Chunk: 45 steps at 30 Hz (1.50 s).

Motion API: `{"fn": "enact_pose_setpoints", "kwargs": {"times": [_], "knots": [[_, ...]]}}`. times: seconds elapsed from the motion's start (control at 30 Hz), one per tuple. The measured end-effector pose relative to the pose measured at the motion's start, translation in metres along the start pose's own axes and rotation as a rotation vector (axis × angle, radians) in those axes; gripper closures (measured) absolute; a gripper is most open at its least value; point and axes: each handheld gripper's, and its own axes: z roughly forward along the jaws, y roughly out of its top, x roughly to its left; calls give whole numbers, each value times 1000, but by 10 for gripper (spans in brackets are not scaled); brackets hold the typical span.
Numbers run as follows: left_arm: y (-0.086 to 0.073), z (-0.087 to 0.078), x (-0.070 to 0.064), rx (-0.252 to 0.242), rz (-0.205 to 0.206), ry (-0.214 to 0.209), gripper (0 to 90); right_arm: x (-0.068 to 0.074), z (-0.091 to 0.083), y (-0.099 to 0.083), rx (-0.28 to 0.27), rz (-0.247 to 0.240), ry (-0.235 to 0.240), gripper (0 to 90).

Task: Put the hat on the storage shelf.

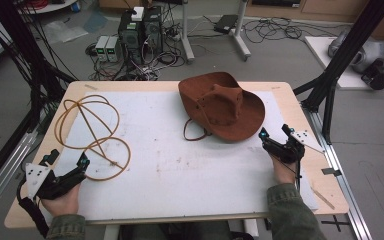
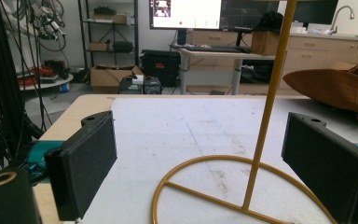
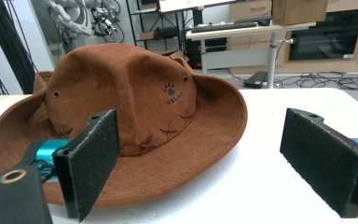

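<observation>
From the high view I see my left gripper [image 1: 66, 170] low at the table's left edge, its black jaws apart, just beside the round base ring of a yellow wire hat stand [image 1: 92, 135] that stands on the white sheet covering the wooden table [image 1: 290, 107]. My right gripper [image 1: 276, 139] sits at the right side, jaws spread too, its tips close to the near brim of a brown suede wide-brimmed hat [image 1: 222, 106] lying crown-up toward the far right of the sheet. A dark cord [image 1: 192, 132] loops out from under the hat's left brim. Stand and hat are well apart.

In the left gripper view, my jaws stand wide with nothing between the pads [image 2: 86, 163]; the stand's base ring and its upright rod [image 2: 265, 116] lie ahead, right of centre, untouched. The hat's brim [image 2: 335, 86] shows at the far right.

In the right gripper view, the jaws are open and empty. The hat [image 3: 121, 112] sits ahead and left, partly behind my left pad [image 3: 93, 158]; I cannot tell whether pad and brim touch. A paw-print logo [image 3: 170, 91] marks the crown.
</observation>
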Motion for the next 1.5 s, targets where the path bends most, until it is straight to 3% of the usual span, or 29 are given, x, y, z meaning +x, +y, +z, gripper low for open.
{"fn": "enact_pose_setpoints", "kwargs": {"times": [0.83,1.2,1.5], "knots": [[0,0,0,-3,2,-2,104,-2,-2,2,-28,-1,-9,114],[0,1,0,-7,-3,0,104,3,-2,18,-84,-23,-4,115],[0,2,1,-6,-7,-4,104,11,9,32,-76,-27,20,115]]}}
